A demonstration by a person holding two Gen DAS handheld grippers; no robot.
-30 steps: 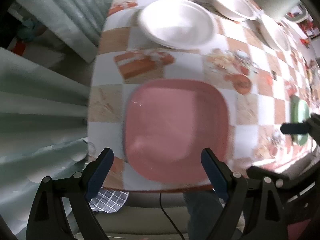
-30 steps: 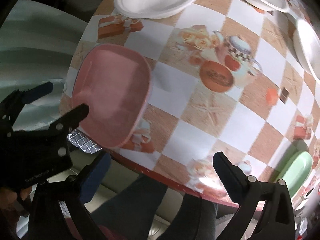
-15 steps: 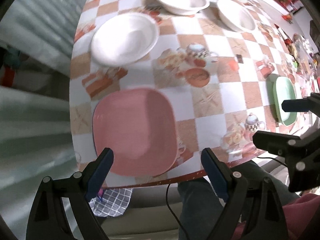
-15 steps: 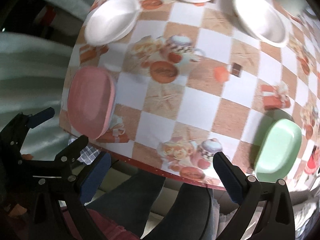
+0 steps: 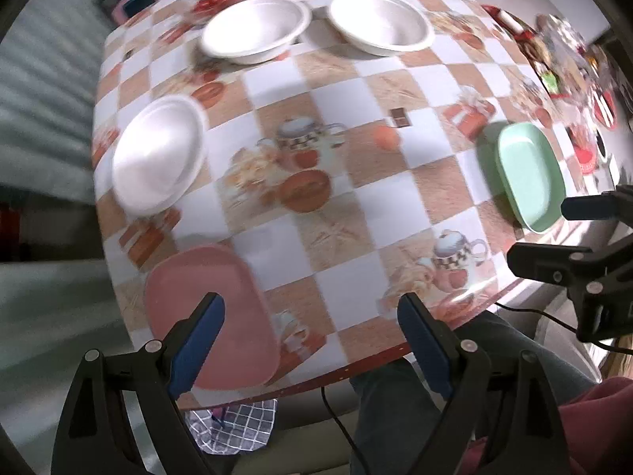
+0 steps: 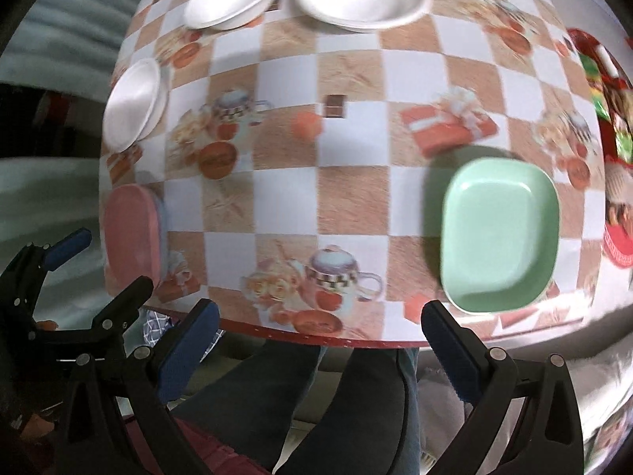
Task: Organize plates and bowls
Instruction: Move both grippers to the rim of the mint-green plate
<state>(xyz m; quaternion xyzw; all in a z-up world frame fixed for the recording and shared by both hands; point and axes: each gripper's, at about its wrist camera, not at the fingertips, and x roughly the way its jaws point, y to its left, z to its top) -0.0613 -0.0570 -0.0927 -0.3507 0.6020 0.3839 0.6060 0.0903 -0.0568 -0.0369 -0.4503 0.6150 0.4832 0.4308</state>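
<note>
Checkered tablecloth (image 5: 340,126): pink plate (image 5: 213,312) near left, green plate (image 6: 498,233) near right, three white bowls (image 5: 257,25) far. Your left gripper (image 5: 308,340) and right gripper (image 6: 320,352) hang released, empty.

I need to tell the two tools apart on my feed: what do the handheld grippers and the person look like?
They look identical. The left gripper and right gripper each have black angular linkage arms with silver rivets and flat blue pads. A thin black cable hangs below the table edge. The person wears dark trousers and a maroon garment.
</note>
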